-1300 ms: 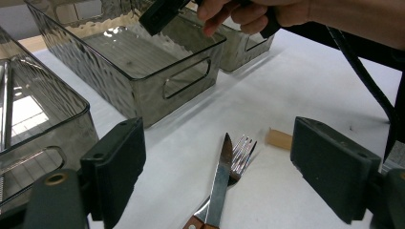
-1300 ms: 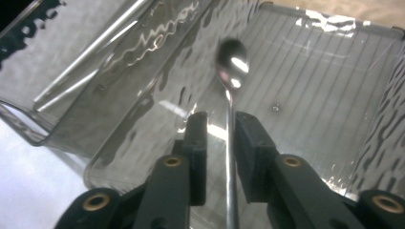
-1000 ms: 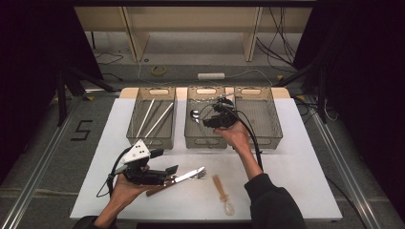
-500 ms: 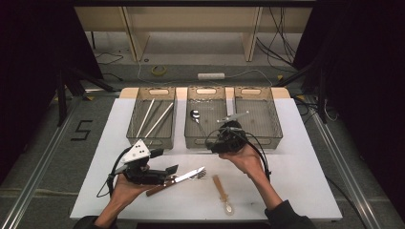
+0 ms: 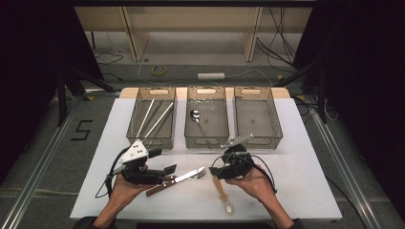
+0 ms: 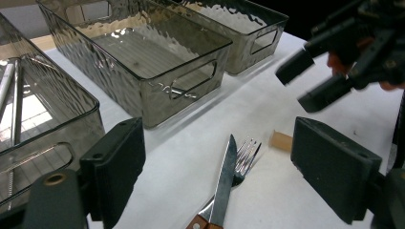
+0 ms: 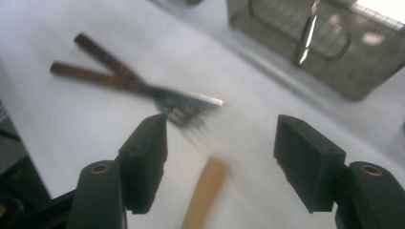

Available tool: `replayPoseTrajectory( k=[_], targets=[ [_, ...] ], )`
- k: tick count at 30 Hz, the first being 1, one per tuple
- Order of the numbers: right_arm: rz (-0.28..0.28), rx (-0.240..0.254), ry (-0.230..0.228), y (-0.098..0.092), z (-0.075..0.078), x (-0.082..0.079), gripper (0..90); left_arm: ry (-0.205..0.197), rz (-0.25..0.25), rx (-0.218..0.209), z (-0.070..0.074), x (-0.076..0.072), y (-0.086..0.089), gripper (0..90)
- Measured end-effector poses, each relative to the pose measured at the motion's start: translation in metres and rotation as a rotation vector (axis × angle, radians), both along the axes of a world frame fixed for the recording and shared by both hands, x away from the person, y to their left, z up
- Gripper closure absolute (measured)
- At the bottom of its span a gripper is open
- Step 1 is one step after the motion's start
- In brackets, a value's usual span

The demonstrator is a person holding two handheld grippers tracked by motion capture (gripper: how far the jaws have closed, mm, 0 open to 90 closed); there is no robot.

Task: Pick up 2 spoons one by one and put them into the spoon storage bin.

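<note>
Crossed knife and fork beside wooden-handled spoon.

The right gripper has just been opening its jaws, which stand wide apart above the white table with nothing pressed between them. A wooden handle lies below the gap. Beyond the left jaw a knife and fork lie crossed; a bin stands top right.
</note>
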State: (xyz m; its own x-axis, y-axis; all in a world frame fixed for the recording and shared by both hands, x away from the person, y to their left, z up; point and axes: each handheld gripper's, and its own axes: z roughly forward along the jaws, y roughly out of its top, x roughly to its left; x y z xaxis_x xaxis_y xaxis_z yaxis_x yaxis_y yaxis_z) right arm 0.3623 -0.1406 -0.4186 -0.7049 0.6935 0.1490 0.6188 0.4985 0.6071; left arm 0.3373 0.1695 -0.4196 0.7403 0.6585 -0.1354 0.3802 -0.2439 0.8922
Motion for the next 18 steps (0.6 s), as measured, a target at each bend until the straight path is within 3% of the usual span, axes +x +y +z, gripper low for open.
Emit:
replayPoseTrajectory(
  k=[18],
  targets=[
    [0.009,-0.061,0.086,-0.009,-0.03,-0.033,50.7,-0.003,-0.003,0.006,0.001,-0.002,0.0,18.8]
  ],
)
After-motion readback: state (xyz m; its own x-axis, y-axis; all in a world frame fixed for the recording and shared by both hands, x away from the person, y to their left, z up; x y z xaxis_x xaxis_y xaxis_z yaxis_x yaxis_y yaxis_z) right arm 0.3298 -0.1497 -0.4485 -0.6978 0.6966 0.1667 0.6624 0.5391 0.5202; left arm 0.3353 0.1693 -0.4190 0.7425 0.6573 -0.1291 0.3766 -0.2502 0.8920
